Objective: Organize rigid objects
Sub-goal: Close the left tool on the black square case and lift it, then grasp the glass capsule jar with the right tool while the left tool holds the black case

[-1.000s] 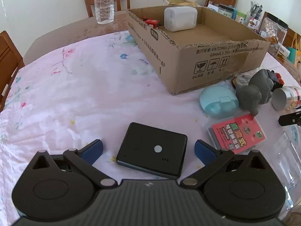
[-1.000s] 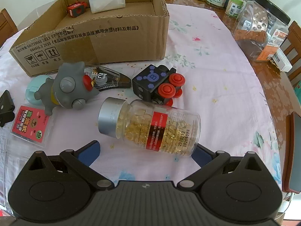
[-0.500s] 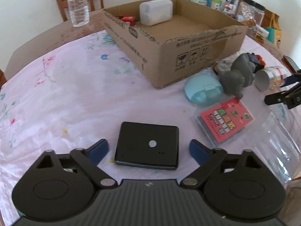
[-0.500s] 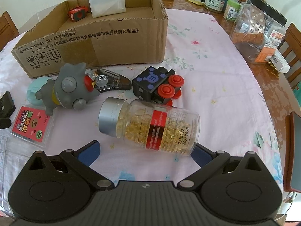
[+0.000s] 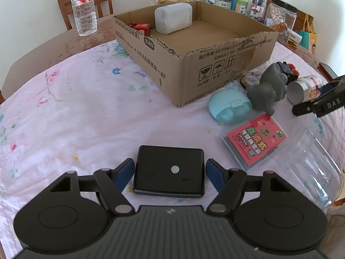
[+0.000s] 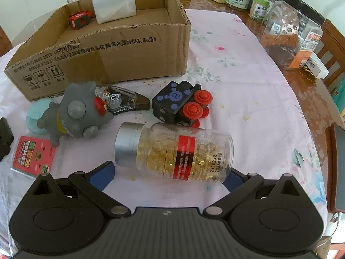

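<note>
Closing around the flat black device (image 5: 169,170) on the pink tablecloth (image 5: 86,112), the left gripper (image 5: 169,172) has 2 blue pads just beside its edges, seemingly not pressing. The right gripper (image 6: 170,176) stands spread around the capsule bottle (image 6: 174,151), near the cardboard box (image 6: 120,54).

Each gripper, left gripper (image 5: 169,173) and right gripper (image 6: 166,176), is matte black plastic with a ribbed centre, two round discs, silver pivot screws and blue-padded fingers (image 5: 123,172).
</note>
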Demonstrator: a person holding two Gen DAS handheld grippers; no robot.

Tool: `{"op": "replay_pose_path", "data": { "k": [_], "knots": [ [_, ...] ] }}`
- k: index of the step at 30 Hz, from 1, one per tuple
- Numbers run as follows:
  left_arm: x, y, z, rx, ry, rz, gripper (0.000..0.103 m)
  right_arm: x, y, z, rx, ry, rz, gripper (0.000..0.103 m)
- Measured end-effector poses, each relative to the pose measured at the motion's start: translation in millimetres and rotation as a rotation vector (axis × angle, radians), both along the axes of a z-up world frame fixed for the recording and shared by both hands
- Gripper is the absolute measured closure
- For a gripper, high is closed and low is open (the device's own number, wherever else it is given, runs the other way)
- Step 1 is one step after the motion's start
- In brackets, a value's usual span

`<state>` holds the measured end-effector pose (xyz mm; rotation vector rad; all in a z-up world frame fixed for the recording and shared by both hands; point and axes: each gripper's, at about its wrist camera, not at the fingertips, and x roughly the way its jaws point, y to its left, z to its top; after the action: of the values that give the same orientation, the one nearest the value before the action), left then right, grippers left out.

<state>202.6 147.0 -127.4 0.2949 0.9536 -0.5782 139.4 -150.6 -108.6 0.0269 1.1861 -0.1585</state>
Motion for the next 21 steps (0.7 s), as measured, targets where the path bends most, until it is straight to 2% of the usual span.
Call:
{"op": "replay_pose_path", "data": {
  "k": [14, 17, 21],
  "knots": [
    [2, -2, 0, 0.006, 0.006, -0.013, 0.030, 18, -1, 6, -0.023, -0.031, -0.051, 0.000],
    [3, -2, 0, 0.008, 0.009, -0.019, 0.031, 20, 0, 8, -0.032, -0.027, -0.048, 0.006],
    [5, -4, 2, 0.017, 0.020, -0.024, 0.034, 21, -2, 9, -0.020, -0.016, -0.040, 0.007]
  ]
}}
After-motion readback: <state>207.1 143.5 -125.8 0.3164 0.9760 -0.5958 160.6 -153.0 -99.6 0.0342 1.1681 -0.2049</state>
